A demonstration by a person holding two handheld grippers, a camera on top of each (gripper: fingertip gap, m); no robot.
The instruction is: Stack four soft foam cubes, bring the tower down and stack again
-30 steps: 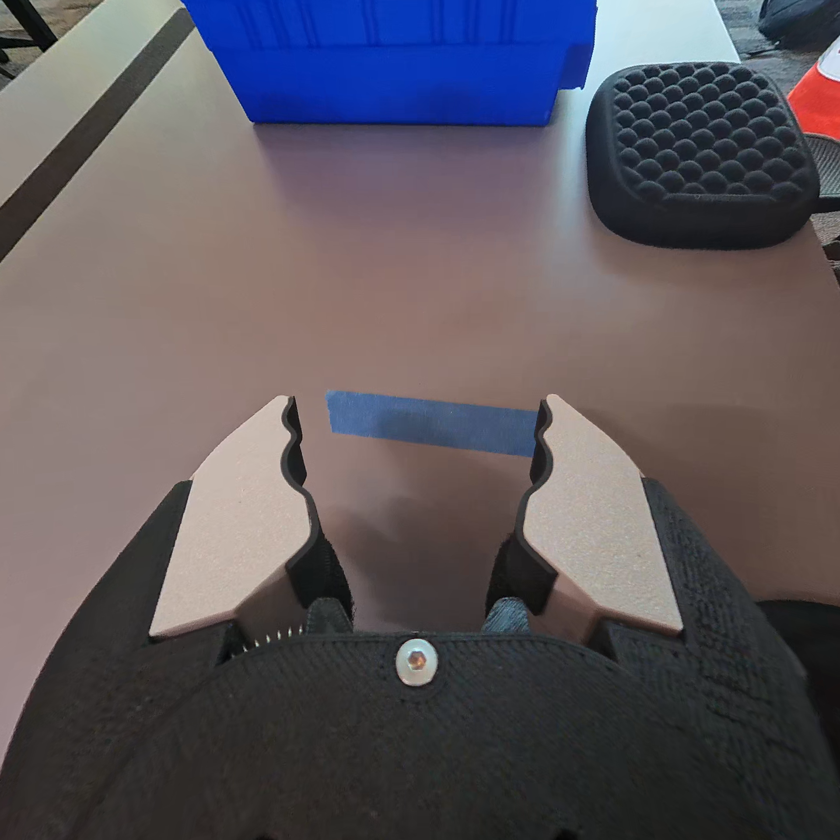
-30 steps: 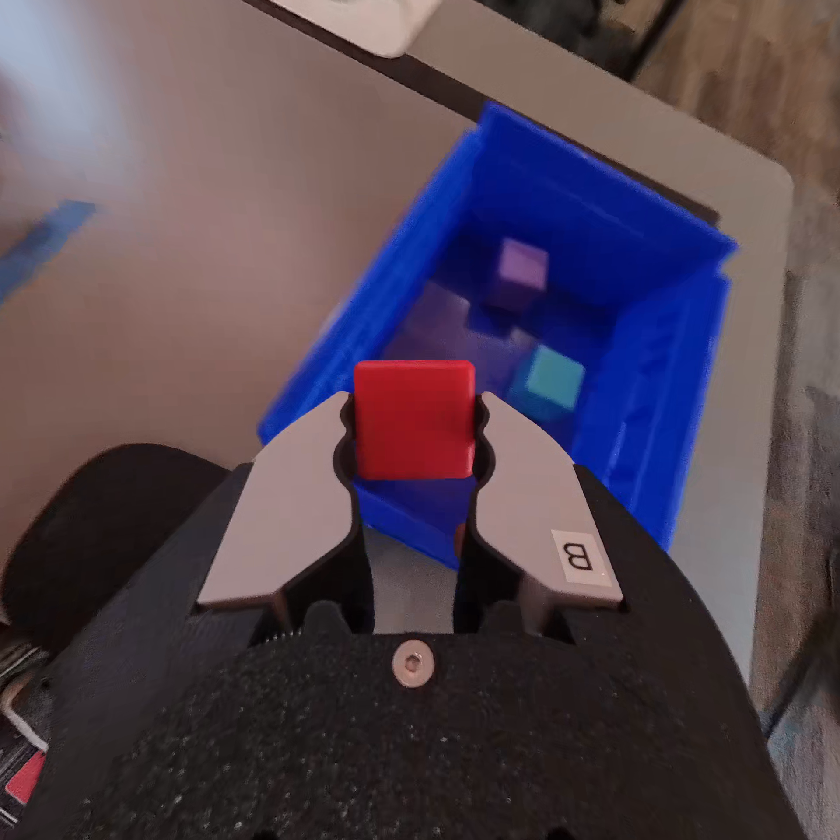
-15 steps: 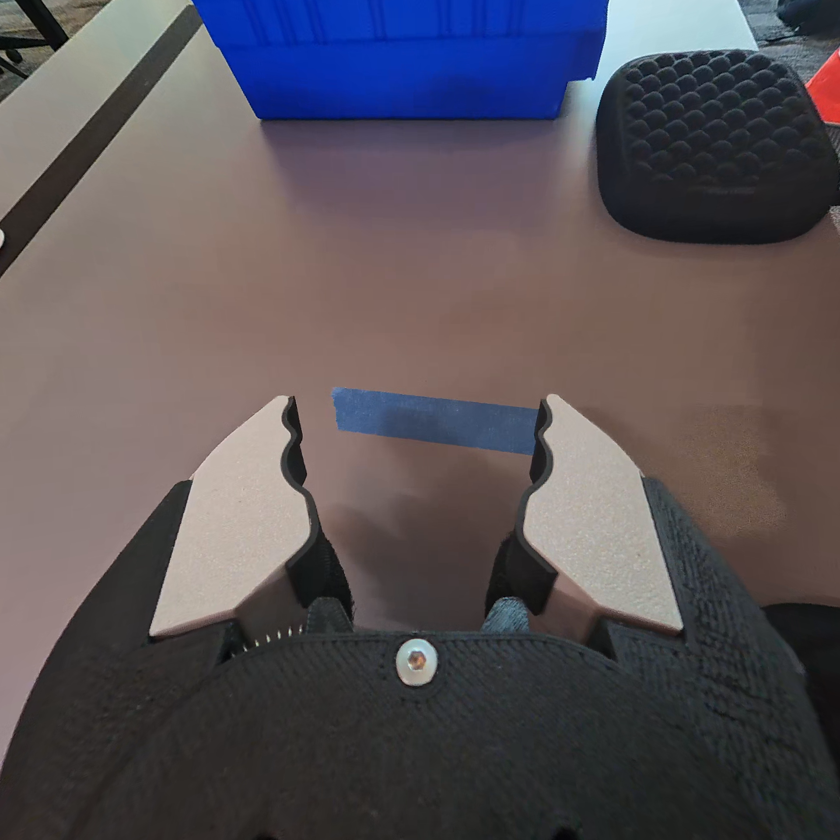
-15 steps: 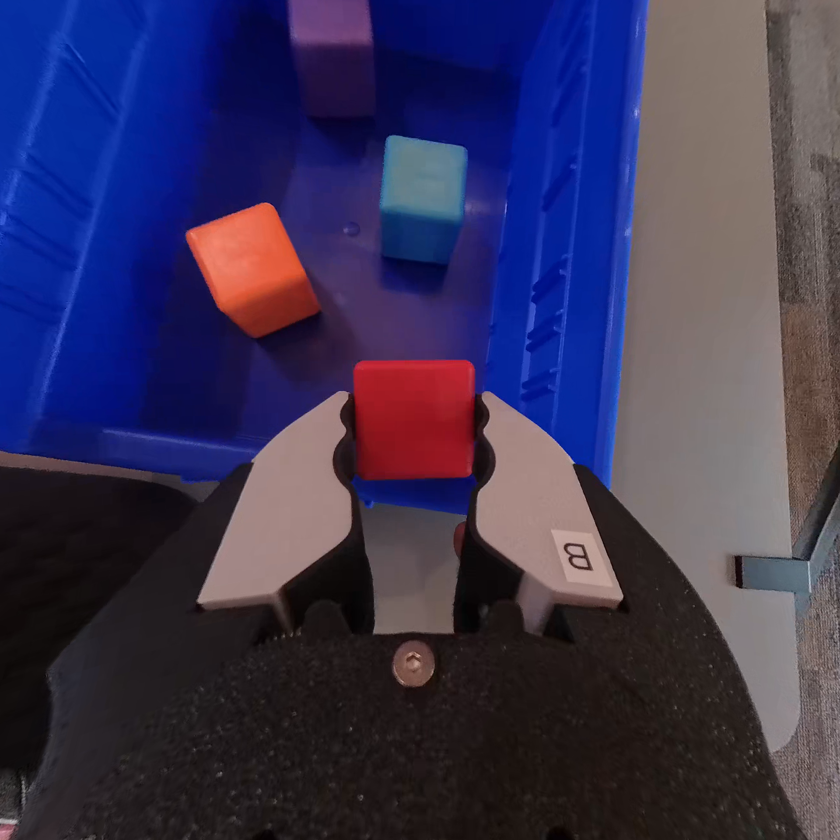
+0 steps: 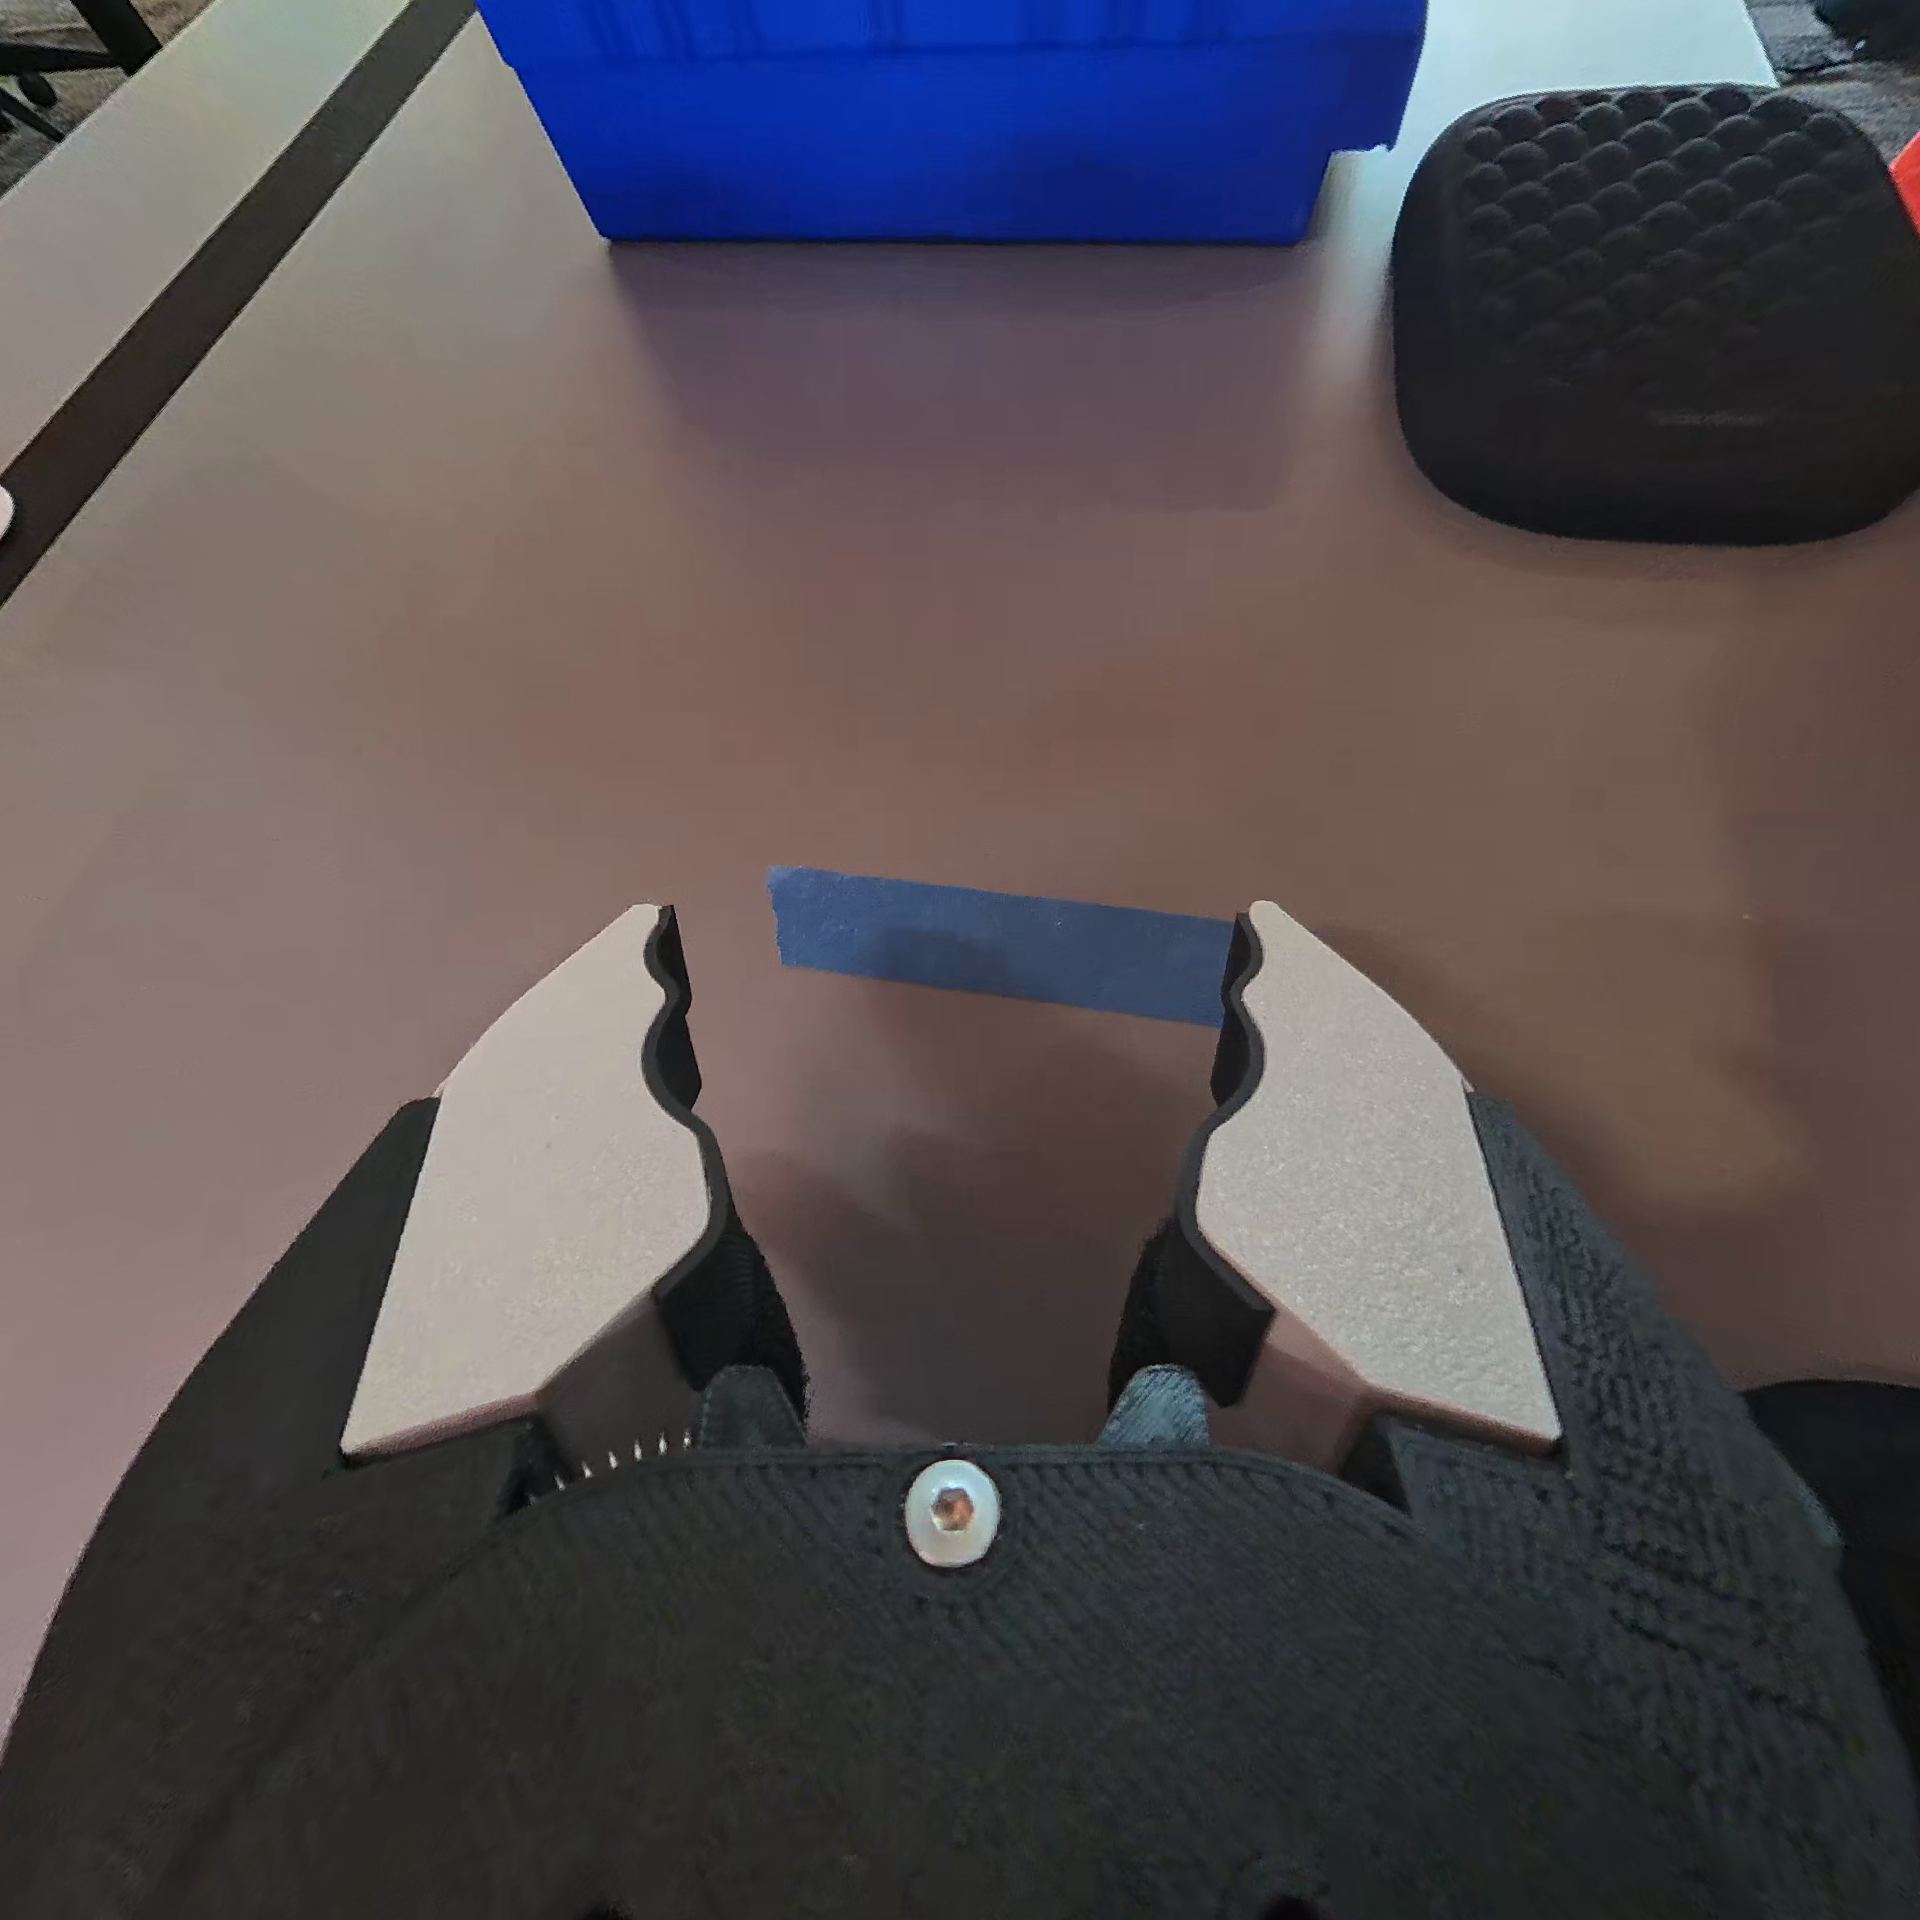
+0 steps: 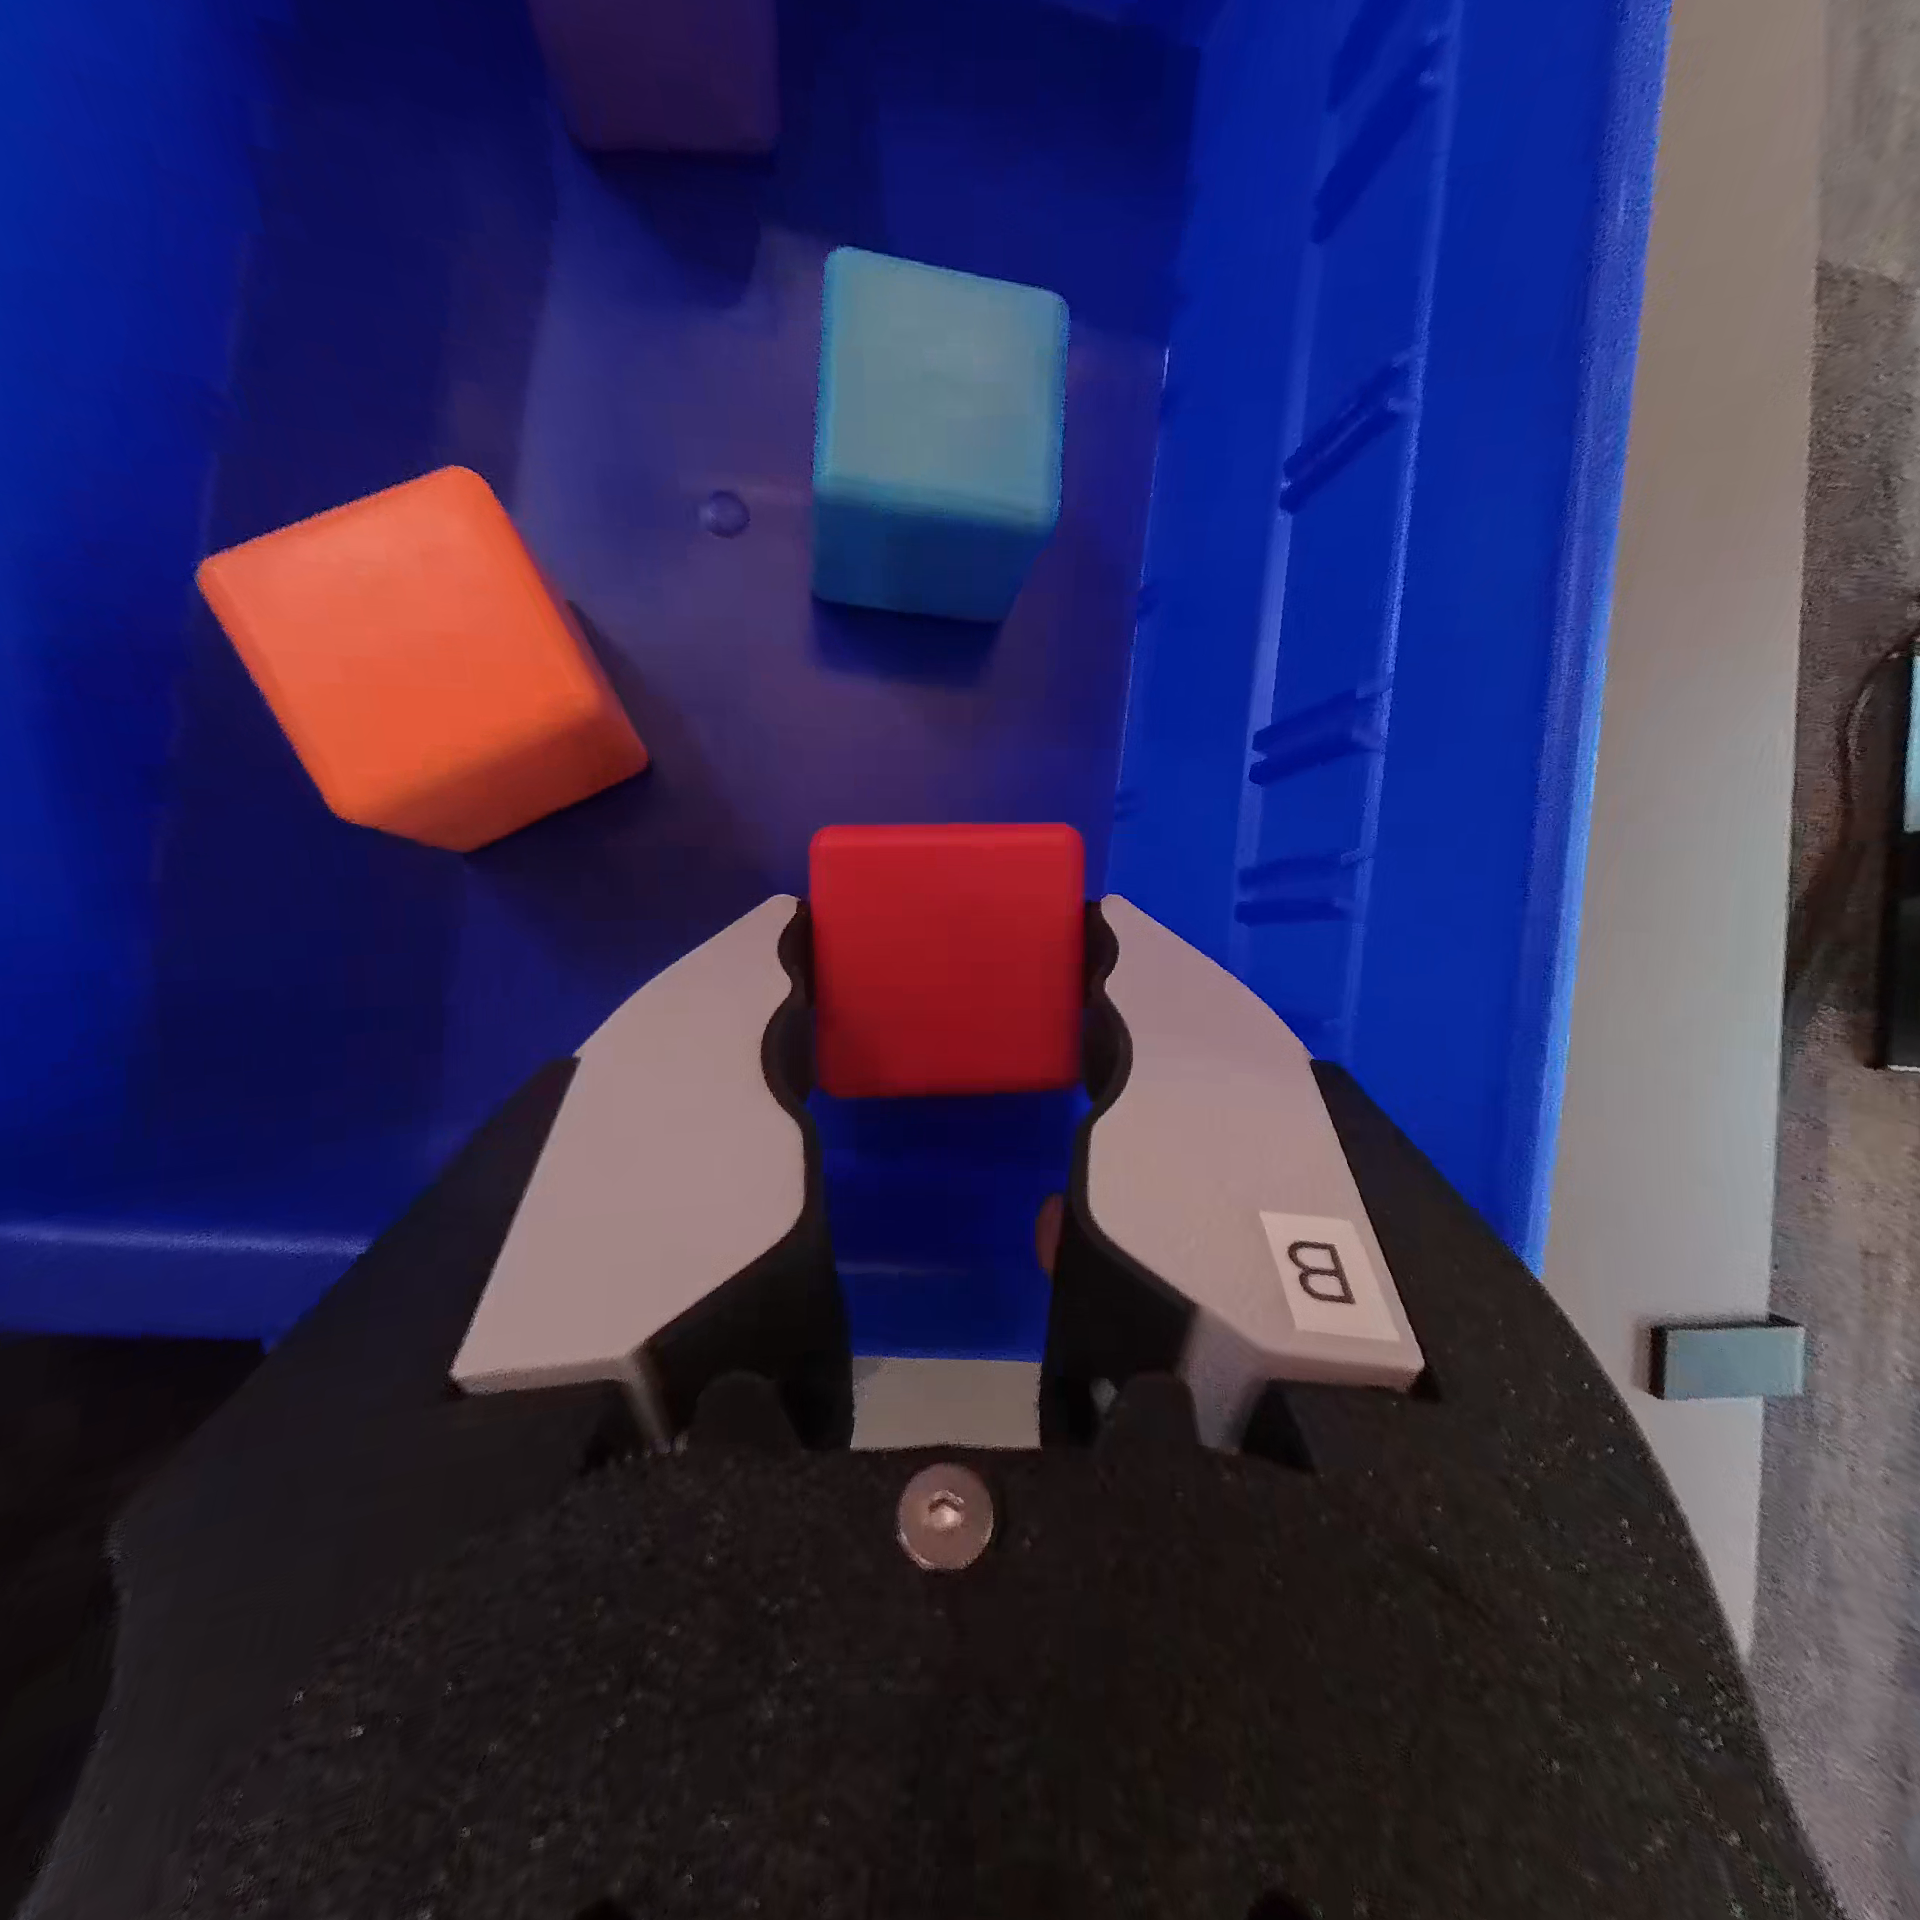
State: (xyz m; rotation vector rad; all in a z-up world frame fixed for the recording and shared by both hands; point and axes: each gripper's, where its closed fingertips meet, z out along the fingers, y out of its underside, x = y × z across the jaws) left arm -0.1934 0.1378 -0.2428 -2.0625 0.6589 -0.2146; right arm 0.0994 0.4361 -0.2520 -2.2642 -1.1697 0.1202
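Observation:
My right gripper [image 6: 943, 914] is shut on a red foam cube [image 6: 943, 961] and holds it over the inside of the blue bin [image 6: 1382, 623], near its right wall. On the bin floor lie an orange cube [image 6: 416, 655] at the left, a teal cube [image 6: 935, 436] ahead, and a purple cube [image 6: 665, 73] at the far end, cut off by the frame. My left gripper [image 5: 956, 925] is open and empty, low over the table, with a strip of blue tape [image 5: 997, 945] between its fingertips. The bin [image 5: 956, 135] stands beyond it.
A black dimpled cushion [image 5: 1662, 270] lies at the table's far right, beside the bin. A dark seam [image 5: 208, 270] runs along the table's left side. In the right wrist view, the table's edge [image 6: 1704, 831] and the floor lie right of the bin. The left gripper's tips are roughly 40 centimetres from the right gripper's.
My right gripper has swung with the red cube from beside the bin to over its inside and moved lower toward the cubes. My left gripper has crept slightly forward and stayed open.

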